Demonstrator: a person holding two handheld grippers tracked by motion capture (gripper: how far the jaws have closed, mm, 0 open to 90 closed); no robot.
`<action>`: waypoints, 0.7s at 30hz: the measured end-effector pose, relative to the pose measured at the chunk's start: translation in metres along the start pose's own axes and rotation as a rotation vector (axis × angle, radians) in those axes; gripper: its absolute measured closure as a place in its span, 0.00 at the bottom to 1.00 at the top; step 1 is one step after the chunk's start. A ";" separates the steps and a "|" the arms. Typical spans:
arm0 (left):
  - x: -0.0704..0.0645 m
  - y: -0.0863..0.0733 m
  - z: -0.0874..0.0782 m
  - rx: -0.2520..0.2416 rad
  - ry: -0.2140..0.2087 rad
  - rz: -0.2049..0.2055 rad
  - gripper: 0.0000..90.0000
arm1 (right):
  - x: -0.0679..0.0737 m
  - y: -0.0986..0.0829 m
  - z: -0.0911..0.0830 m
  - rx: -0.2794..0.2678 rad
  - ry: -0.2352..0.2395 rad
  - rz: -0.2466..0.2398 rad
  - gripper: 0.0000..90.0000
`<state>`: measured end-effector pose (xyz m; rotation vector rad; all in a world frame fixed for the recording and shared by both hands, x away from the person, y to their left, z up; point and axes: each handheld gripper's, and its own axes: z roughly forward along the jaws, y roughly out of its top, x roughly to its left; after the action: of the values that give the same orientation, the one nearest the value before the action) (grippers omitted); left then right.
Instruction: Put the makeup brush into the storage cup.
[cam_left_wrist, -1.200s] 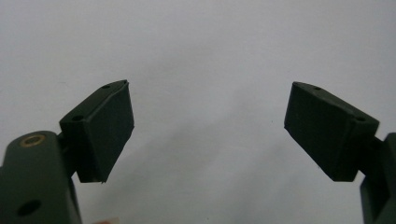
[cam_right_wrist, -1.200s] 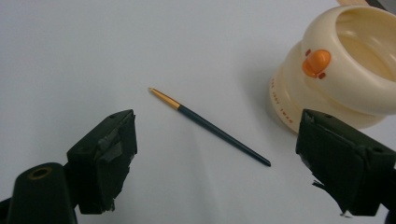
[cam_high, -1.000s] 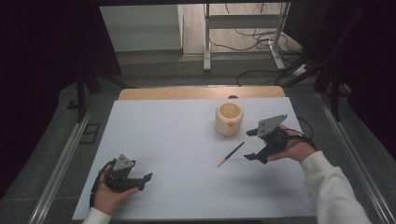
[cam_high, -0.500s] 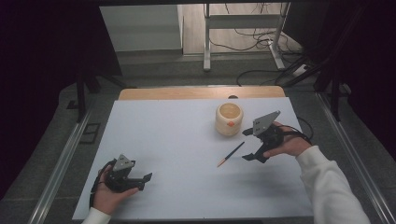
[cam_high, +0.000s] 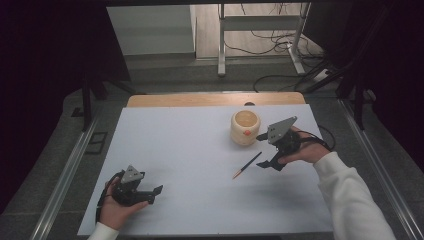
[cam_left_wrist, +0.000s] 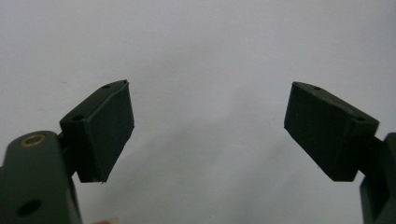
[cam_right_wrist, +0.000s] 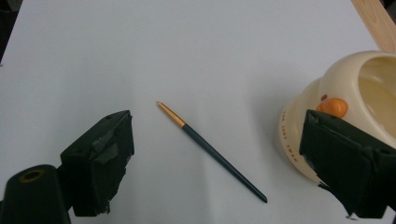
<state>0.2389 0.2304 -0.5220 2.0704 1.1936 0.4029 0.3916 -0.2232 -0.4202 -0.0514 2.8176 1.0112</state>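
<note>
A thin dark paintbrush (cam_high: 246, 165) with a gold ferrule lies flat on the white sheet, just right of centre. In the right gripper view the paintbrush (cam_right_wrist: 212, 151) runs diagonally between the jaws, tip pointing away. A cream pot (cam_high: 245, 127) with an orange knob stands upright behind it; the same pot (cam_right_wrist: 345, 79) sits at that view's right edge. My right gripper (cam_high: 263, 150) hovers open just right of the brush and holds nothing; its jaws (cam_right_wrist: 218, 133) are wide apart. My left gripper (cam_high: 154, 194) rests open and empty near the front left (cam_left_wrist: 208, 121).
The white sheet (cam_high: 190, 145) covers the table, with a strip of bare wood (cam_high: 215, 99) along its far edge. Metal rails run down both sides. Cables and a stand's legs lie on the floor beyond the table.
My right gripper has shifted slightly left, toward the brush and pot, and tilted a little. The left gripper, brush and pot have not moved.
</note>
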 end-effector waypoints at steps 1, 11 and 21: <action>0.000 0.000 0.000 -0.001 0.000 -0.001 0.18 | 0.000 0.000 0.001 -0.010 0.004 -0.021 0.13; 0.000 0.000 0.000 -0.001 0.000 -0.004 0.18 | -0.003 0.007 0.012 0.057 0.067 -0.085 0.13; 0.000 0.000 0.000 0.000 -0.001 0.002 0.18 | -0.006 0.015 0.021 0.065 0.099 -0.105 0.13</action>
<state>0.2388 0.2305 -0.5220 2.0717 1.1911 0.4021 0.3990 -0.1984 -0.4263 -0.2463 2.8997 0.9177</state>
